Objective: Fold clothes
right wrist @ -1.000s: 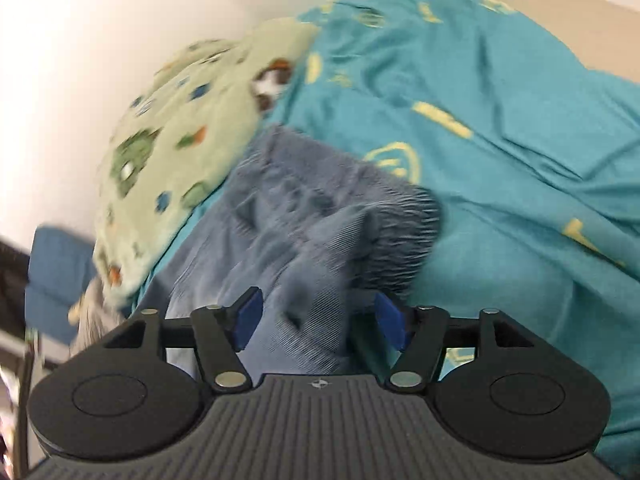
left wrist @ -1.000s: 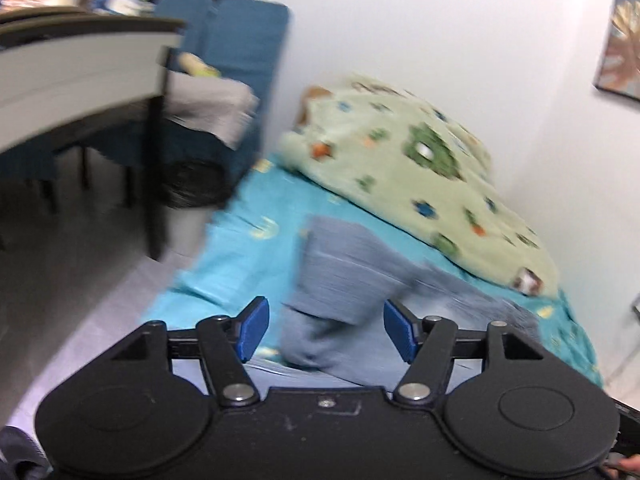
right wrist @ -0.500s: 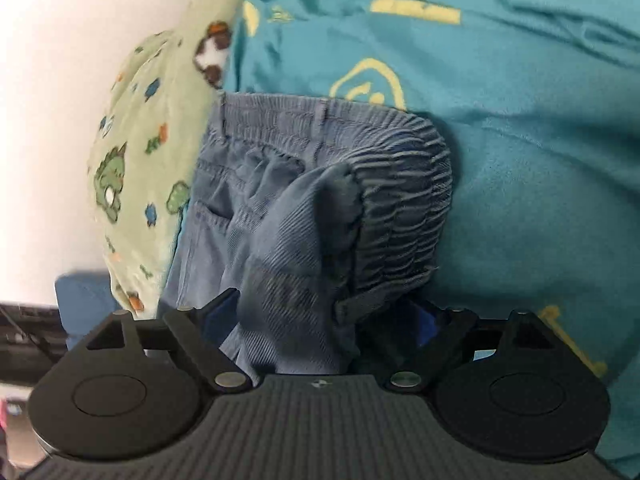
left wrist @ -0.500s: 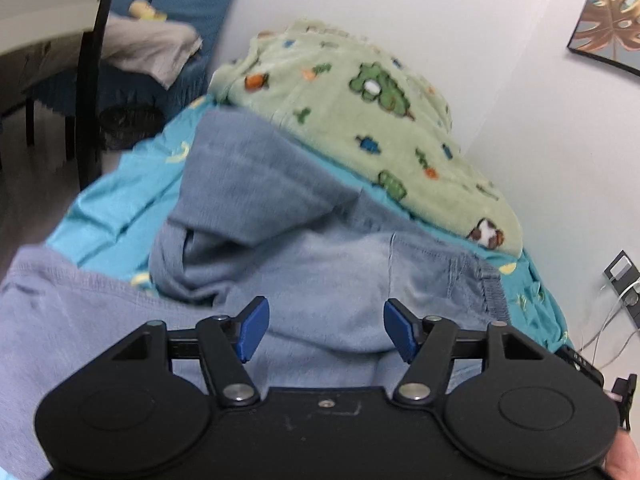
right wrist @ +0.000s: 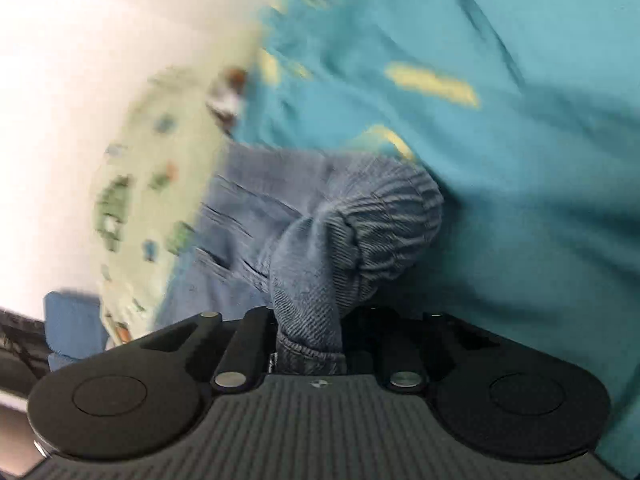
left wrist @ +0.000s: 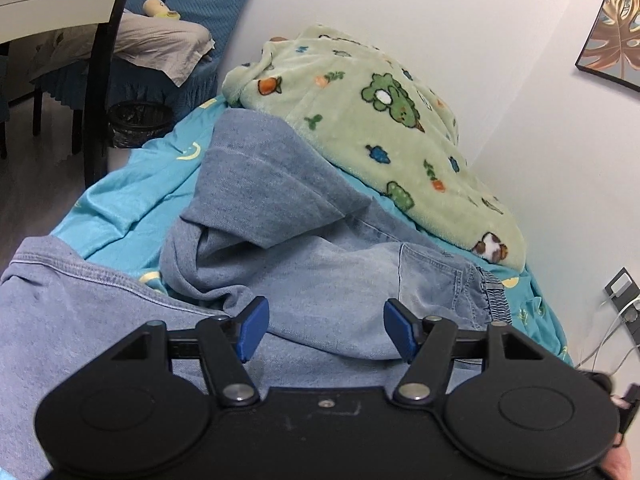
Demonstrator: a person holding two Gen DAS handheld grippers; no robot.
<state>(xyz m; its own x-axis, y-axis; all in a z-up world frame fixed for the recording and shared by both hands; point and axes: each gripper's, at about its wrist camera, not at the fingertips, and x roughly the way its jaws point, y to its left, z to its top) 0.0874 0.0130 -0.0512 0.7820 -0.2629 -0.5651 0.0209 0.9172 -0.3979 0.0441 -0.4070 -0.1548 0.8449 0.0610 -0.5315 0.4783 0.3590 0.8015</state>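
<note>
Light blue denim trousers point(left wrist: 320, 264) lie crumpled on a turquoise bed sheet point(left wrist: 120, 208), one leg folded back toward the wall. My left gripper point(left wrist: 326, 330) hovers just over the denim with its blue pads wide apart, open, nothing pinched. In the blurred right wrist view the elastic waistband end of the trousers point(right wrist: 372, 216) bunches up on the sheet point(right wrist: 520, 160). My right gripper point(right wrist: 308, 344) is closing, and a thick fold of that denim is squeezed between its jaws.
A green patterned fleece blanket point(left wrist: 380, 120) lies along the white wall behind the trousers. Left of the bed stand a blue-covered chair point(left wrist: 200, 0), a table point(left wrist: 52, 12) and a black bin point(left wrist: 136, 120). A wall socket with cables point(left wrist: 622, 292) sits at the right.
My left gripper came down close over the trousers and then held still, jaws unchanged. My right gripper spread wider around the waistband fold, then closed on it.
</note>
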